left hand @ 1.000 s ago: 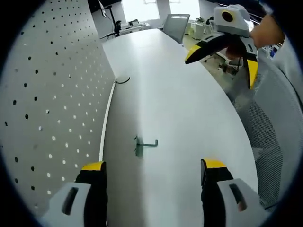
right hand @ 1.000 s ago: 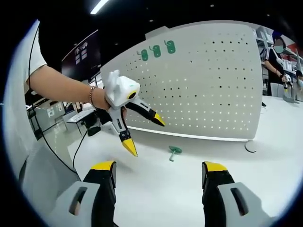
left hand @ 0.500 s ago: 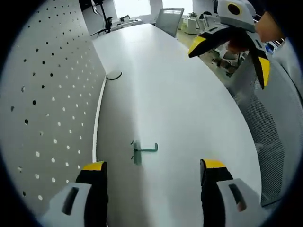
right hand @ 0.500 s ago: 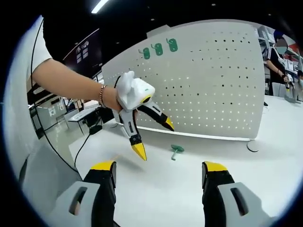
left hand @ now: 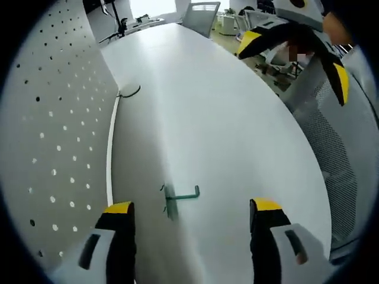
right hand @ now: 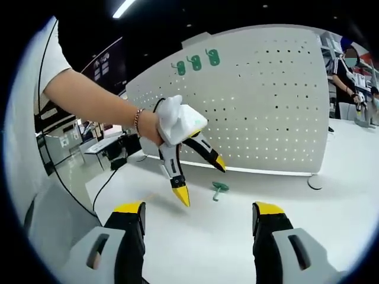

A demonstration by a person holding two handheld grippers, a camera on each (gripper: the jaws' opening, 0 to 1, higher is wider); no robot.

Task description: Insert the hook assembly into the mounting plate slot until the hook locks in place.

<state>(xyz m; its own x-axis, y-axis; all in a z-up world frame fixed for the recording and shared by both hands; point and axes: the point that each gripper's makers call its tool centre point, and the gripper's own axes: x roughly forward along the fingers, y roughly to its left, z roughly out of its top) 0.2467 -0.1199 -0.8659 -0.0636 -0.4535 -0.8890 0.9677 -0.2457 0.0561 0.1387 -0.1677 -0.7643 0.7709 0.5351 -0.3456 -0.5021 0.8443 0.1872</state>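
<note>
Green hook [left hand: 179, 196] lies flat on the white table [left hand: 225, 118], untouched. In the left gripper view it sits at 6 o'clock, between the left gripper [left hand: 192, 208]'s yellow-tipped jaws and just ahead of them. Those jaws are spread wide, nothing between them.

Pegboard mounting plate [left hand: 47, 118] stands upright along the table edge at 9 o'clock in that view, near the hook but not touching it. A black cable [left hand: 131, 92] loops on the table by the board's base at 11 o'clock.

Right gripper [left hand: 293, 53] comes in at 1 o'clock in the left gripper view, well above the table, jaws apart and empty. A mesh chair [left hand: 343, 154] is at 3 o'clock, off the table edge.

Right gripper view: own jaws [right hand: 198, 208] rise from 6 o'clock, spread, empty. The left gripper [right hand: 201, 177] hangs at centre, tips pointing down toward the table [right hand: 249, 248], jaws splayed, held by a hand [right hand: 155, 125] wearing a bracelet. Hook [right hand: 219, 189] lies on the table just right of its tips, in front of the pegboard [right hand: 260, 100]. 3 green pieces [right hand: 195, 62] are mounted on the board at 12 o'clock. Another person [right hand: 346, 77] stands at 2 o'clock
</note>
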